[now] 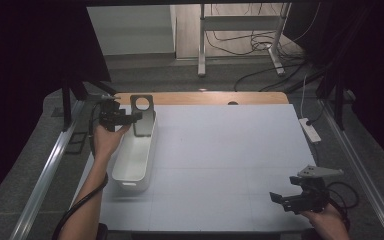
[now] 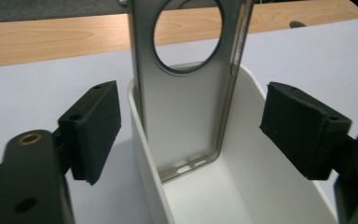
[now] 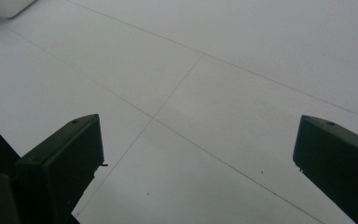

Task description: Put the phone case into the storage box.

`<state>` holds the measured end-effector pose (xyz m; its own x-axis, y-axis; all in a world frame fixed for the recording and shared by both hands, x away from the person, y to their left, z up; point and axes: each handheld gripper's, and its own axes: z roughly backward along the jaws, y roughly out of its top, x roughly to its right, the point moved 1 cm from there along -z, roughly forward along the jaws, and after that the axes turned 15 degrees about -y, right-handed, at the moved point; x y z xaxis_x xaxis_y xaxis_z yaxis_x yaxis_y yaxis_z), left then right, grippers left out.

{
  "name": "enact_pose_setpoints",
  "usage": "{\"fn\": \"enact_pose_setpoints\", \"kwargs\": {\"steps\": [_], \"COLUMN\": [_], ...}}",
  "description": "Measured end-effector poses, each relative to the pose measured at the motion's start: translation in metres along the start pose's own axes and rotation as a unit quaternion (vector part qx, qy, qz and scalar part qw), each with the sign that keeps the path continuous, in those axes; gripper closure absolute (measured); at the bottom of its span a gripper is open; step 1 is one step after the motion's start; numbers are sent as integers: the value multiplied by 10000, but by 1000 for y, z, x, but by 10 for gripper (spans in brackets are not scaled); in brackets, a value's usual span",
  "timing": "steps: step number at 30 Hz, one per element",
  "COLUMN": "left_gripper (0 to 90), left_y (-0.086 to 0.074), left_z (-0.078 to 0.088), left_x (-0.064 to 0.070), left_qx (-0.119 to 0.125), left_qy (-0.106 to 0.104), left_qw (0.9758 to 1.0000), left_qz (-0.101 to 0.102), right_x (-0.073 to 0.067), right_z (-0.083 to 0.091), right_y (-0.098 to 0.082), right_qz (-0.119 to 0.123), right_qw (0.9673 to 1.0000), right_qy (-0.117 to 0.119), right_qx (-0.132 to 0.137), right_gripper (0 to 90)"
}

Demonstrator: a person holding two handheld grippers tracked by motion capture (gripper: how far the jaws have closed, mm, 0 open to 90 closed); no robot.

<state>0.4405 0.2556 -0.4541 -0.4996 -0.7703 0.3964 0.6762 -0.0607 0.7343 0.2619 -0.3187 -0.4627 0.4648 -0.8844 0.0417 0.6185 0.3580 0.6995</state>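
Two grippers are working at a white table (image 1: 220,150), one in each of the person's hands. At the far left of the high view, the left gripper (image 1: 136,116) is hovering level beside a grey phone case (image 1: 143,116), which is standing upright at the far end of a long white bin (image 1: 130,165) and leaning against the bin's end wall. Seen in the left gripper view, the phone case (image 2: 186,116) is showing its large round camera hole near the top and small slots along its lower edge, with its bottom resting inside the bin (image 2: 144,140). Both black pads (image 2: 95,128) are standing well apart on either side of the case, touching nothing, so the left gripper (image 2: 200,126) is released and gripping nothing. Near the right front corner of the table, the right gripper (image 1: 279,199) is resting in the other hand, well apart from the bin. Its own view is looking down on bare table (image 3: 205,70) between two widely spread jaws, so the right gripper (image 3: 196,154) is likewise released and empty.
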Motion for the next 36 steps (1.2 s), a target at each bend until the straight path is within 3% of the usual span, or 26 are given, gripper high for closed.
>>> {"fn": "enact_pose_setpoints", "kwargs": {"steps": [6, 12, 19, 36], "left_gripper": [120, 72, 42, 0], "left_y": [-2, -3, -2, -8], "left_z": [1, 1, 6, 11], "left_x": [3, 5, 10, 29], "left_qx": [-28, -76, -45, -107], "left_qy": [-296, -366, -591, -933], "left_qw": [9996, 9993, 9982, 9941], "left_qz": [37, -49, -70, -536], "right_x": [0, -1, -1, -2], "right_z": [0, 0, 0, 0], "right_y": [0, 0, 0, 0], "right_qz": [2, 20, 32, 51], "right_qw": [10000, 10000, 10000, 10000], "right_qy": [-8, -13, -24, -33], "right_qx": [-10, -11, -18, -34], "right_gripper": [21, 22, 22, 20]}}
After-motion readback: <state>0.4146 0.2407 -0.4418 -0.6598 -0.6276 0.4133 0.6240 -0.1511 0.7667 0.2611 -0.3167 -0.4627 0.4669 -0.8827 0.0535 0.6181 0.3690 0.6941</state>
